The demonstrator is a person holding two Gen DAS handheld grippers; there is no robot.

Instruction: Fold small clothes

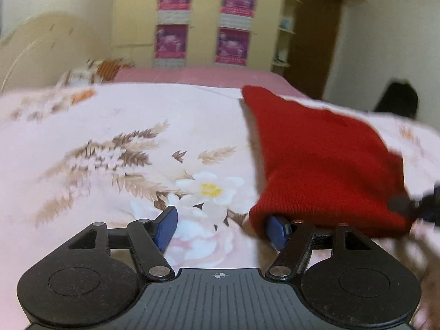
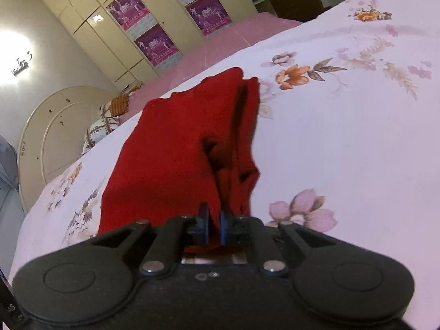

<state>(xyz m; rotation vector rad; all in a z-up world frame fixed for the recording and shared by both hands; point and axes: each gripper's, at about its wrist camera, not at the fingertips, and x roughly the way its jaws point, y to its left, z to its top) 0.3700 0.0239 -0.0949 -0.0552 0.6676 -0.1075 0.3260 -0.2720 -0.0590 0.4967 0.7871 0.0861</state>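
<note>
Right tool [image 2: 214, 224] clenched on the near hem of the red knit garment [image 2: 176, 148], cloth pinched between the blue pads. Left tool [image 1: 222, 227] released, jaws wide, one finger tucked under the garment's near corner, nothing gripped. Garment spread on the flowered bedspread [image 2: 343, 137], toward the bed's near edge. Likely the pick-up step before a fold. Next: closing the left tool on the other corner, then lifting both corners evenly.
</note>
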